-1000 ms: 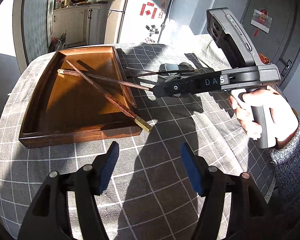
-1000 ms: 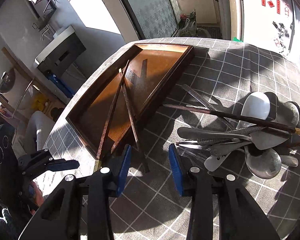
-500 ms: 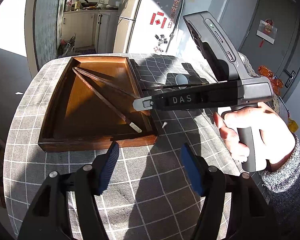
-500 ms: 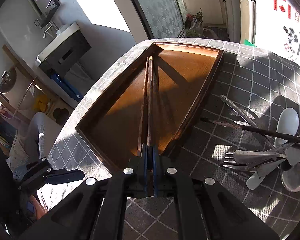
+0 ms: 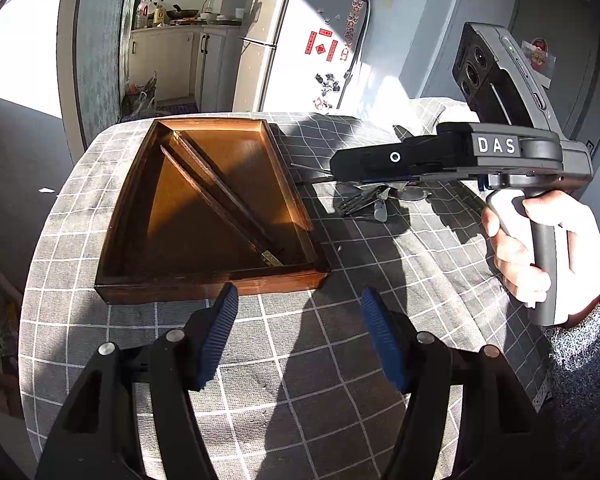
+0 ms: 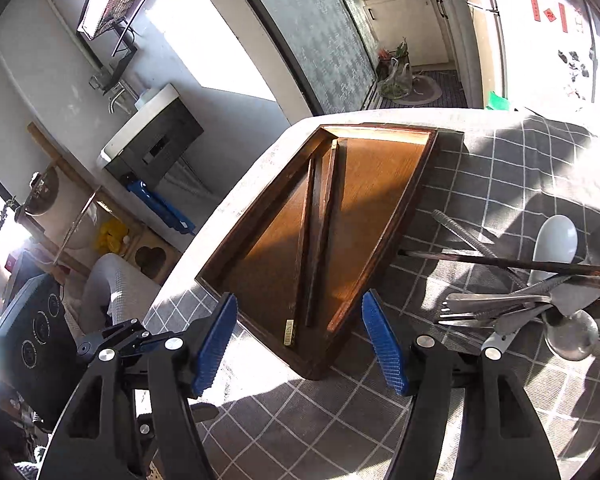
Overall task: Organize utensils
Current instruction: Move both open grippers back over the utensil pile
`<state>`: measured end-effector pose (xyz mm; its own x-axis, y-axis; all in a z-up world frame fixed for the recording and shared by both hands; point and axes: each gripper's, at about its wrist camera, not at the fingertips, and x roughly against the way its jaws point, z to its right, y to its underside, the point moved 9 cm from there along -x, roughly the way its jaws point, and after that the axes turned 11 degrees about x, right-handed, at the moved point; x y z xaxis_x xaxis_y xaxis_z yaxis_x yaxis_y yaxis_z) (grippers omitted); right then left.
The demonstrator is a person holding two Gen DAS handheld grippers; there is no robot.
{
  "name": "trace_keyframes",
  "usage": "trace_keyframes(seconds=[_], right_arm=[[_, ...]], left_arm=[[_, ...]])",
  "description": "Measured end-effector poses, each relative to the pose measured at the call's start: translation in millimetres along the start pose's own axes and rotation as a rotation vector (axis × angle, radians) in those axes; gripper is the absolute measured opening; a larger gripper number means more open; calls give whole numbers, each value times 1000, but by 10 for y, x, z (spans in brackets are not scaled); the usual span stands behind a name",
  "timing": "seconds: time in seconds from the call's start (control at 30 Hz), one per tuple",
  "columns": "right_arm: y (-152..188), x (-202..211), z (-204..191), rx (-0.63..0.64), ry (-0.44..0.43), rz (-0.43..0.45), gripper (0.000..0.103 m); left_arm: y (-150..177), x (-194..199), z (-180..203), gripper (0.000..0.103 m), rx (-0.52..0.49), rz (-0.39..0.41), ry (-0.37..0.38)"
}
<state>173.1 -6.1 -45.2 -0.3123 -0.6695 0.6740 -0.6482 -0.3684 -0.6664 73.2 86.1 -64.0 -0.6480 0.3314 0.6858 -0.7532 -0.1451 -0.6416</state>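
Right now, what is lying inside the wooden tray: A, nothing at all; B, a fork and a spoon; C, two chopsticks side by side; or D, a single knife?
C: two dark chopsticks lie side by side on the floor of the wooden tray, while the forks and spoons sit in a pile on the checked cloth outside it.

two chopsticks point(image 6: 314, 248) lie side by side in the tray point(image 6: 396, 216), cutlery pile point(image 6: 540, 300) to its right
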Motion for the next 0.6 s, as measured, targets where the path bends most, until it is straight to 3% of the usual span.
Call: trace_keyframes(seconds=[0.13,0.3,0.6], right_arm=[[158,441,515,-52,112,48,66],[448,581,1092,-169,162,69,69],[663,563,1535,-312,74,153,75]], left_arm=[[18,-193,271,67,-63,-23,25],[-2,-473,678,68,-163,-34,61],[-388,-1016,1009,77,-317,-24,19]])
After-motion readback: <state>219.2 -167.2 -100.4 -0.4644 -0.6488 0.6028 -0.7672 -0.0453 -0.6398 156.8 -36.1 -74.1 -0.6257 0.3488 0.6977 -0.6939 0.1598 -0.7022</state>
